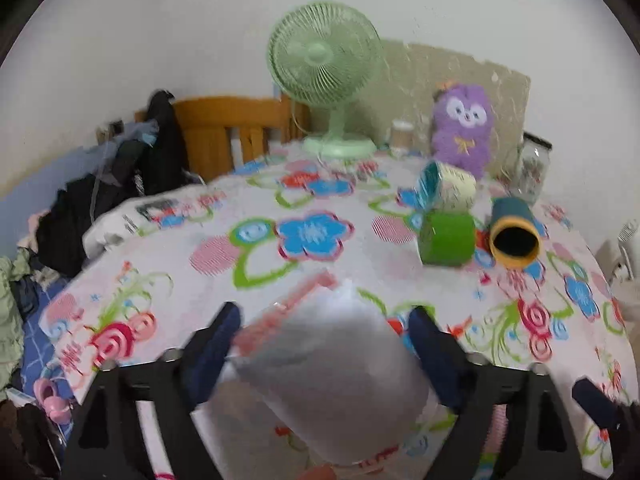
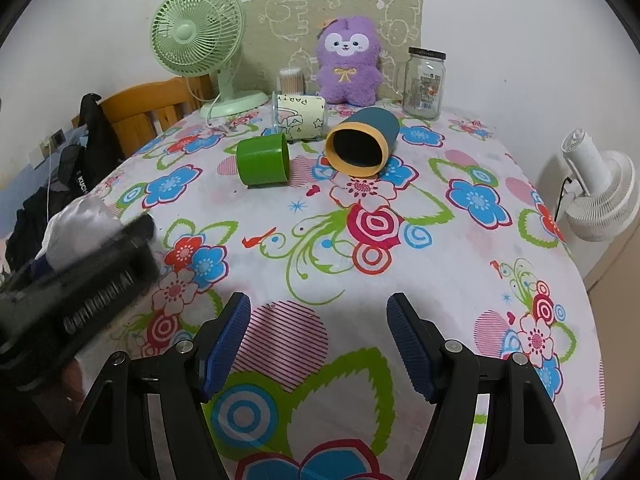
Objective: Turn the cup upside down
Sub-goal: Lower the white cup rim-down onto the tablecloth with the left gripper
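Observation:
My left gripper (image 1: 324, 328) is shut on a white cup with a pink rim (image 1: 332, 376), held tilted above the floral tablecloth (image 1: 240, 240); the cup is blurred. It also shows in the right wrist view (image 2: 76, 228) at the left, behind the left gripper's body. My right gripper (image 2: 318, 316) is open and empty above the table's front. Three cups lie on their sides further back: a green cup (image 2: 263, 159), a dark teal cup with a yellow rim (image 2: 362, 140) and a cream printed cup (image 2: 300, 117).
A green desk fan (image 2: 200, 40), a purple plush toy (image 2: 347, 62), a glass jar (image 2: 424, 80) and a cotton swab box (image 2: 291, 79) stand along the back. A wooden chair (image 2: 140, 112) with clothes stands left. A white fan (image 2: 596, 196) stands right of the table.

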`<state>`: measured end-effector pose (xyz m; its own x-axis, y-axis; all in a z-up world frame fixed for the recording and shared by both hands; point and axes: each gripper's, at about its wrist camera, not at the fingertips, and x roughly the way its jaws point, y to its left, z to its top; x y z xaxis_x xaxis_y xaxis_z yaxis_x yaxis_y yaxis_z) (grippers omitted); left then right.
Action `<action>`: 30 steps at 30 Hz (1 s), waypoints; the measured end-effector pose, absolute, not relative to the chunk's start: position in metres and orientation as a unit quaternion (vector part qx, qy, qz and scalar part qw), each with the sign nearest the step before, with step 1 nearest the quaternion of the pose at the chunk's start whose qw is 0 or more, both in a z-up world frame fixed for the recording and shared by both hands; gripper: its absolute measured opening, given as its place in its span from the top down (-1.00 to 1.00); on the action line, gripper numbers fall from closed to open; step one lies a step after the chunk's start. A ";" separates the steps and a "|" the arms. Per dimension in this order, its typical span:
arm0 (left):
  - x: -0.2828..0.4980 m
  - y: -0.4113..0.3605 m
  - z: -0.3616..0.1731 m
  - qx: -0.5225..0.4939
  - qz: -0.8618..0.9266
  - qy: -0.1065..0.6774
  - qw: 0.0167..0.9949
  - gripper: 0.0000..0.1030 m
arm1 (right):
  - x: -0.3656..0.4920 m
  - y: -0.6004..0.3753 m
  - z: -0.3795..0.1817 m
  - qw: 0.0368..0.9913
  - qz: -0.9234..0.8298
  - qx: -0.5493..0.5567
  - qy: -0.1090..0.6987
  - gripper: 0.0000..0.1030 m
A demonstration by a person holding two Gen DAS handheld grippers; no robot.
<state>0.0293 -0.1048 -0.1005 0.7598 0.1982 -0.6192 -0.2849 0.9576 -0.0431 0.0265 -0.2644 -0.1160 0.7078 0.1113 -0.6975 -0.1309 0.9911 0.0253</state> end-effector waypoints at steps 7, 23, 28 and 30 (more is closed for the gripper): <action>0.020 -0.107 -0.103 -0.073 0.114 0.311 0.941 -0.99 | 0.024 -0.263 -0.115 0.924 0.067 -0.015 0.375 -0.43; 0.010 -0.110 -0.093 -0.049 0.079 0.305 0.948 -0.98 | 0.019 -0.259 -0.113 0.924 0.071 -0.020 0.375 -0.43; 0.002 -0.111 -0.092 -0.043 0.048 0.298 0.952 -0.96 | 0.017 -0.261 -0.114 0.924 0.069 -0.019 0.375 -0.43; 0.000 -0.109 -0.090 -0.051 0.036 0.297 0.953 -0.96 | 0.017 -0.262 -0.115 0.924 0.068 -0.016 0.376 -0.43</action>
